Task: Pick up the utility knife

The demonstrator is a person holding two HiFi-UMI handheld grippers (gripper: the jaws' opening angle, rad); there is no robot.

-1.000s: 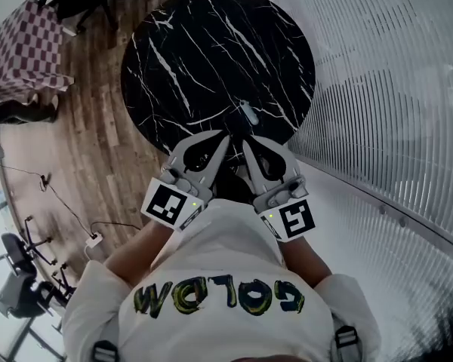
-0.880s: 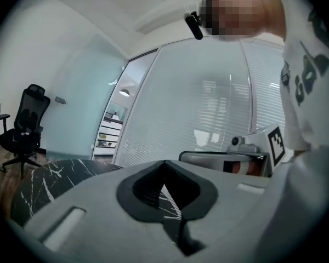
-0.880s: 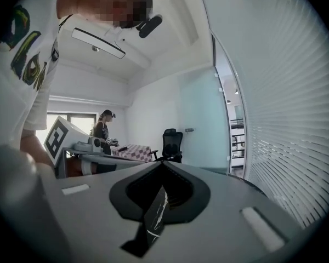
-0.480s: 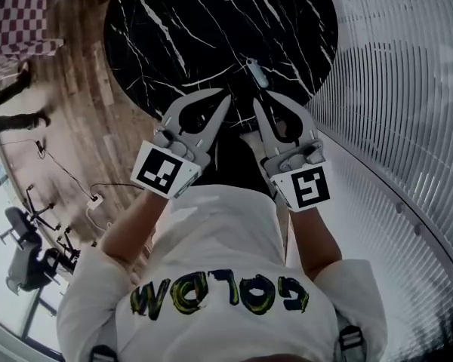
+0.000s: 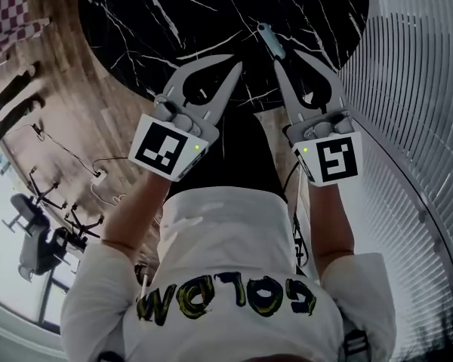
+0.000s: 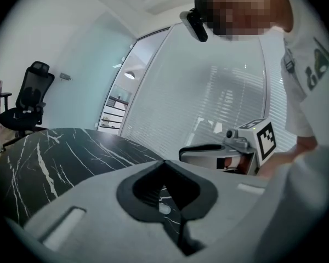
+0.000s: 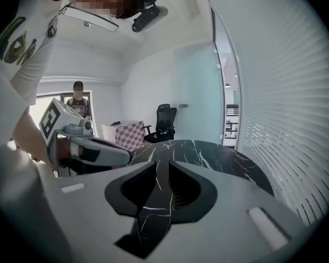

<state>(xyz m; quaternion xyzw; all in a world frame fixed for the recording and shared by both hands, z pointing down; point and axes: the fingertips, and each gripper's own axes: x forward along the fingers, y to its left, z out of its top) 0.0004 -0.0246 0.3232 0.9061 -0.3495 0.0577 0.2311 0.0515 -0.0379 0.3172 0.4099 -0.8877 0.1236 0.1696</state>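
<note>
On shirt (image 5: 226, 232), upside-down lettering (image 5: 226, 299) starts GOL; utility knife (image 5: 269, 41) on marble table (image 5: 136, 21).

Bright diffuse daylight from glass wall (image 7: 285, 92) right of fingers (image 7: 236, 223); shadows soft. Heavy fisheye bending, black vignette at gripper-view edges. Fingers close-up blurred; desk (image 7: 219, 152) beyond them sharp.

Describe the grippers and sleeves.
The left gripper and right gripper are light grey with pointed, dark-lined jaws; each carries a white cube with black square markers. Sleeves: short, white. The right gripper's jaws are opening with nothing between them.
</note>
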